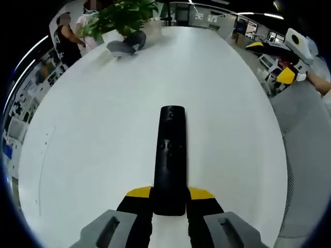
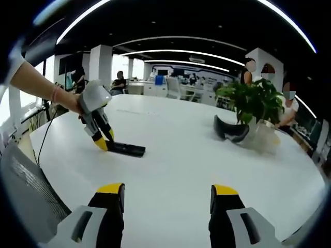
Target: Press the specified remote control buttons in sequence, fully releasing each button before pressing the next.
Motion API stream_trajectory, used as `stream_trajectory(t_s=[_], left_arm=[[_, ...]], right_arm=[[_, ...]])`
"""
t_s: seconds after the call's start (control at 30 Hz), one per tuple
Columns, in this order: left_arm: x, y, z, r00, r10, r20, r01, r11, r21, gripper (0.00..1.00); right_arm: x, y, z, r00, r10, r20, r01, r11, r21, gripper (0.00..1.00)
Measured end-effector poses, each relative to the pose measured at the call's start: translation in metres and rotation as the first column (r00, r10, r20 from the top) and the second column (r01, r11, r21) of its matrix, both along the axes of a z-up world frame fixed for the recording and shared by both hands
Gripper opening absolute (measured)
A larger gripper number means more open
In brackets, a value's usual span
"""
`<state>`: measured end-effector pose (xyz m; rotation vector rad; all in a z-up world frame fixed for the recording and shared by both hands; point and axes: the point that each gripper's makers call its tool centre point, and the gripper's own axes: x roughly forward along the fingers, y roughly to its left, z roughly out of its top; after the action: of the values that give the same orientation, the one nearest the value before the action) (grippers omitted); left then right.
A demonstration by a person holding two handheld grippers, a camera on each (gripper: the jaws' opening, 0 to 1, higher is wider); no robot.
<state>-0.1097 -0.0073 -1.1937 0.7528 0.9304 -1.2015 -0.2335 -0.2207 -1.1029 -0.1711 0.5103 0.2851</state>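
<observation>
White table (image 1: 103,144) takes up most of the left gripper view, oval from the lens; its far edge curves across the top of the frame, its right edge runs down the right side beside a grey mesh chair (image 1: 305,150). Broad bare surface to the left, right and beyond the remote.

Right gripper view: same table (image 2: 176,170), near edge low at lower left, with the chair back (image 2: 31,191) cut off by the frame there. Office behind is dim; people at the far desks and at right are too small or patched to make out.

Potted plant (image 2: 253,101) at the right of the right gripper view, its pot pale and blurred. A dark curved object (image 2: 230,132) sits just beside it on the table; what it is cannot be told. Both appear at top left in the left gripper view, plant (image 1: 124,15) cropped by the frame's edge.

Remote (image 1: 170,155), black, long, lies flat at centre of the left gripper view, buttons too faint to read. Its near end is clamped between the yellow-tipped jaws of the left gripper (image 1: 169,196); that end is partly hidden by them. In the right gripper view the remote (image 2: 126,150) sits left of centre, the left gripper (image 2: 102,143) on its end, a hand (image 2: 72,101) holding the tool.

Right gripper (image 2: 168,199): jaws wide apart, nothing between them, above bare table at the frame's bottom, well apart from the remote.
</observation>
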Motion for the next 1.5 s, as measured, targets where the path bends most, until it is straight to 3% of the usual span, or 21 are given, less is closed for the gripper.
stream_trajectory(t_s=[0.23,0.6,0.9,1.27,1.5], left_arm=[[-0.009,0.002,0.000,1.000,0.022,0.000,-0.022,1.000,-0.007,0.24],[-0.031,0.007,0.001,1.000,0.030,0.005,-0.030,0.999,-0.035,0.24],[-0.048,0.009,0.000,1.000,0.001,0.000,-0.001,1.000,0.018,0.24],[-0.059,0.011,0.000,1.000,0.007,0.000,-0.007,1.000,-0.007,0.24],[-0.071,0.012,0.000,0.999,-0.037,0.000,0.037,0.999,0.004,0.24]], right_arm=[[-0.002,0.001,-0.005,1.000,0.012,-0.025,-0.012,1.000,-0.014,0.66],[-0.002,0.005,-0.002,0.999,0.030,-0.016,-0.030,0.999,-0.011,0.64],[0.000,-0.005,0.005,0.999,-0.027,0.020,0.026,0.999,0.035,0.62],[0.000,0.002,0.006,1.000,0.012,0.027,-0.013,1.000,0.011,0.58],[0.000,0.002,0.007,0.999,0.008,0.034,-0.009,1.000,0.018,0.57]])
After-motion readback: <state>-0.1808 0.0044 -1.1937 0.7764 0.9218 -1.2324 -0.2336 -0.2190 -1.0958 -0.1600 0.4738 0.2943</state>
